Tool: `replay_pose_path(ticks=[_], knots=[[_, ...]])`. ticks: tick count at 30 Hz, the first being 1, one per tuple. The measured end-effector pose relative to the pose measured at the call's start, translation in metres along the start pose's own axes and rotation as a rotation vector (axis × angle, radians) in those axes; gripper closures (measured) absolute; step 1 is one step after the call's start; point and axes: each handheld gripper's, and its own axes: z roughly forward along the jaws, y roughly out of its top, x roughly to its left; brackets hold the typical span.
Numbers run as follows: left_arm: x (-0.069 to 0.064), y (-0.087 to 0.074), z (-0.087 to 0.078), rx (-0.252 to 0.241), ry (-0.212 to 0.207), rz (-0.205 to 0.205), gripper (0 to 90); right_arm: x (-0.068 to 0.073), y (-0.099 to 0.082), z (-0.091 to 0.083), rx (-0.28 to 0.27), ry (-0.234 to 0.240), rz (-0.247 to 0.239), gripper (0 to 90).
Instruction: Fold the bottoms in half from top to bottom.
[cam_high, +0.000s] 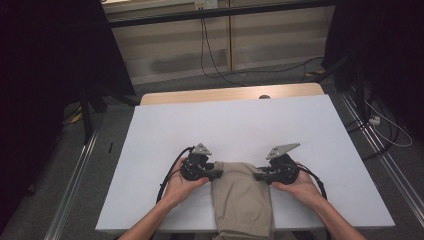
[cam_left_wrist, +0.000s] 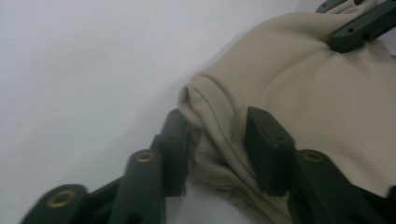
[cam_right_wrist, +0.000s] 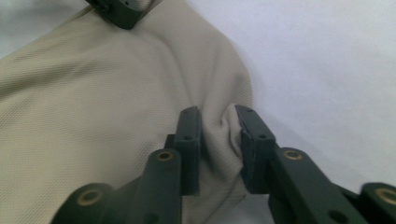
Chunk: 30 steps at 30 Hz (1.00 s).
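L claw pinched on left corner of tan cloth, fabric bunched btwn pads. Cloth lies mid-front on white tabletop, near end hanging over front edge. R claw clamped narrow on cloth's right corner, fold gripped.
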Motion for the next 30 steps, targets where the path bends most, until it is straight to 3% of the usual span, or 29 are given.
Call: replay_pose_path(ticks=[1,2,4,7,10,17,24,30], knots=[[-0.001,-0.001,0.001,-0.007,-0.040,-0.016,74.9,0.001,0.000,-0.001,0.004,0.011,0.012,78.6],[-0.003,-0.002,0.001,-0.009,-0.034,-0.021,79.0,0.001,-0.001,-0.001,0.002,0.015,0.023,79.9],[-0.006,0.000,-0.001,-0.018,-0.025,-0.027,81.4,0.002,-0.001,-0.002,-0.005,0.012,0.021,82.0],[-0.005,0.003,-0.008,-0.085,-0.033,-0.074,83.2,0.001,0.001,-0.009,-0.053,0.016,0.056,82.9],[-0.002,0.011,-0.018,-0.164,-0.012,-0.095,83.7,-0.003,0.011,-0.023,-0.143,0.006,0.091,83.3],[0.012,0.037,-0.041,-0.314,0.054,-0.132,83.9,-0.008,0.046,-0.046,-0.290,-0.055,0.089,83.4],[0.025,0.064,-0.058,-0.382,0.119,-0.122,84.0,-0.013,0.085,-0.057,-0.356,-0.084,0.072,83.4],[0.038,0.091,-0.068,-0.435,0.163,-0.127,84.0,-0.024,0.113,-0.065,-0.422,-0.099,0.101,83.4]])
